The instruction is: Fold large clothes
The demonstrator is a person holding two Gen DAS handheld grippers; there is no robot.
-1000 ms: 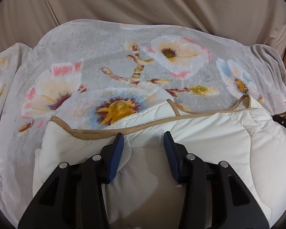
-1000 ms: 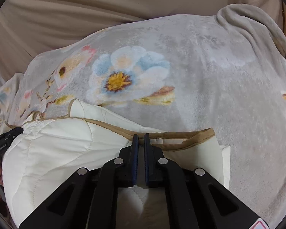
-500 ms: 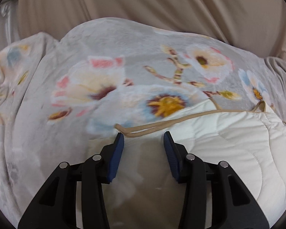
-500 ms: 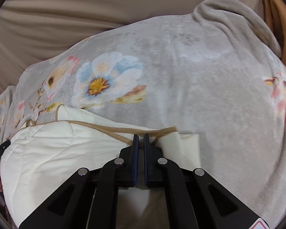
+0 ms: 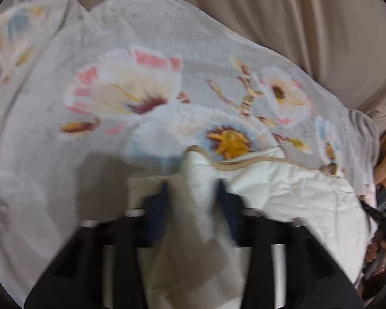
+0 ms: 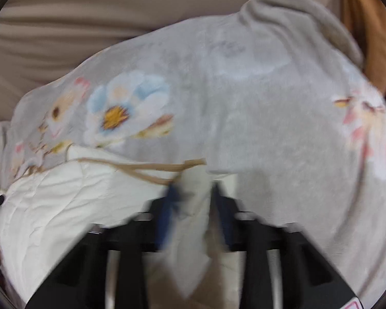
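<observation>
The 2 blue-padded fingers [image 5: 158, 206] of the left gripper [image 5: 191, 193] are closing, and a bunched fold of the cream quilted garment [image 5: 296, 195] stands between them; the picture is blurred by motion, so I cannot tell whether the pads already press on the cloth. The garment spreads from between these fingers out to their right side, and its tan-piped edge [image 5: 244, 165] runs just past the fingertips. Beyond the tips and off to their left lies the grey floral blanket [image 5: 146, 51], with a pink-tipped flower ahead and left and a yellow-centred one straight ahead. Far past the blanket hangs a beige curtain [image 5: 283, 10]. At the far right edge of this view, part of a hand [image 5: 377, 251] shows on a dark tool.

The right gripper [image 6: 193, 193] has its 2 fingers [image 6: 168, 206] opening, with a narrow tongue of the cream quilted garment [image 6: 64, 200] between them; blur again hides whether the pads touch it. Here the garment spreads to the left of the fingers, its tan-piped edge [image 6: 146, 168] crossing just ahead of the left fingertip. The grey floral blanket [image 6: 270, 118] fills everything ahead and right of the tips, a blue flower ahead and left. The beige curtain [image 6: 90, 20] lies beyond.
</observation>
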